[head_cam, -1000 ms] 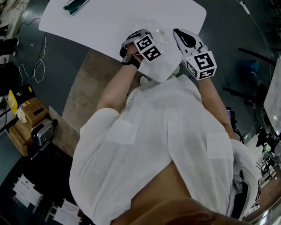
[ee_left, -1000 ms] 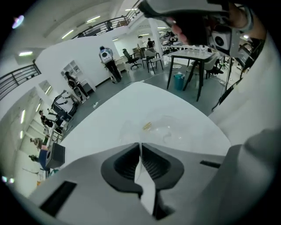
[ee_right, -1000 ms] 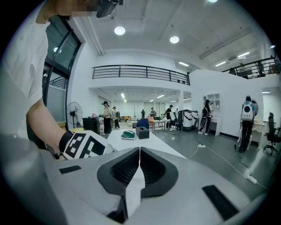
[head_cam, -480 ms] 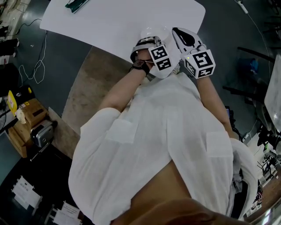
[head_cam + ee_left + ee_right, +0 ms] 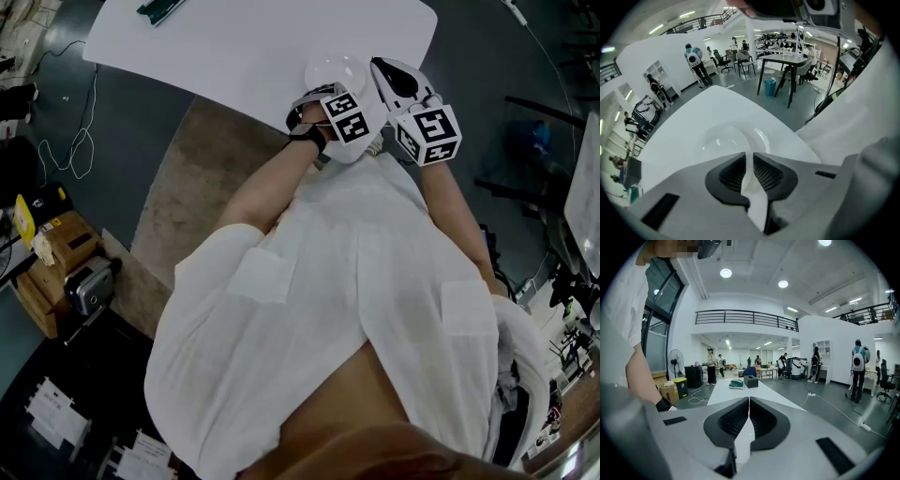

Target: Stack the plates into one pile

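Plate [image 5: 336,73] [image 5: 731,138], white and round, lies on the white bench [image 5: 244,47], close to its near right corner. Whether other plates lie beneath it cannot be told.

Nearest the camera, a person in a white shirt [image 5: 328,309] fills the lower part of the head view, with both forearms reaching forward to the bench's near edge.

The left claw [image 5: 330,91] [image 5: 749,157] tips steeply down at the plate's near rim. In the left gripper view its jaws stand a narrow slit apart and have just been opening. The plate's white rim runs through the gap, and the pads look eased off it.

The right claw [image 5: 382,69] [image 5: 748,401] is just right of the plate, over the near edge, and points roughly level along the bench. Its jaws are pressed fully together with nothing between them.

Beyond the claws the bench stretches away. At its far end sit a dark box [image 5: 751,381] and a green thing [image 5: 736,384] [image 5: 159,11].
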### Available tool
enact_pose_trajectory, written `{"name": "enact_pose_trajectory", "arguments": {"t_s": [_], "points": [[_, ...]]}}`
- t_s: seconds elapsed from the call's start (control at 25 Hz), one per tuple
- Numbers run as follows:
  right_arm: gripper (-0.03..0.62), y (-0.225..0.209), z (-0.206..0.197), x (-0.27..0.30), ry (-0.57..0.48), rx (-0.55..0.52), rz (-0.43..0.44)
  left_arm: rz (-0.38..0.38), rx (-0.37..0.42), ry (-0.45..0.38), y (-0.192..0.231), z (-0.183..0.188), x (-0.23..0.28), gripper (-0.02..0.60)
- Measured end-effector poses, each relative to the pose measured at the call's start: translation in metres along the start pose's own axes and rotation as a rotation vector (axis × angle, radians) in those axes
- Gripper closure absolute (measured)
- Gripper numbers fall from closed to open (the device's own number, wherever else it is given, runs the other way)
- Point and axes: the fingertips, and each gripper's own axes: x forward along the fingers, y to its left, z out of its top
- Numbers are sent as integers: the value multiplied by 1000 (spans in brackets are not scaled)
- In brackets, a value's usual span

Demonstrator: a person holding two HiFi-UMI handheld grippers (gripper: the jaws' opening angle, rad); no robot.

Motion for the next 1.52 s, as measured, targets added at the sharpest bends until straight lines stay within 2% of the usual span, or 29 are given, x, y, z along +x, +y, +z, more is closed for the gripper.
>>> {"name": "enact_pose_trajectory", "arguments": {"t_s": [0.16, 0.28, 0.36, 0.56, 0.8, 0.92, 1.0, 1.08, 1.16, 1.28, 1.52], "points": [[566, -2, -5, 2, 17, 12, -6, -99, -94, -53, -10, 2, 2, 523], [566, -7, -13, 5, 37, 38, -22, -131, -120, -87, -10, 4, 0, 483], [566, -12, -21, 6, 60, 53, -36, -136, -147, -117, -7, 7, -6, 480], [565, -25, -63, 12, 183, 100, -50, -114, -279, -176, 23, 3, -25, 475], [562, -28, -117, 19, 359, 161, -41, -28, -436, -153, 77, -36, -31, 449], [562, -30, -143, 20, 444, 173, -40, -21, -523, -150, 93, -50, -26, 432], [560, -32, -161, 19, 505, 195, -46, -27, -552, -161, 101, -53, -21, 414], [541, -34, -177, 18, 565, 245, -61, -43, -570, -173, 105, -50, -17, 403], [479, -34, -189, 17, 613, 317, -79, -70, -619, -167, 107, -52, -13, 403], [455, -28, -203, 18, 660, 431, -72, -102, -680, -154, 107, -56, -4, 396], [404, -15, -225, 21, 747, 664, -51, -153, -729, -137, 107, -56, 4, 382]]}}
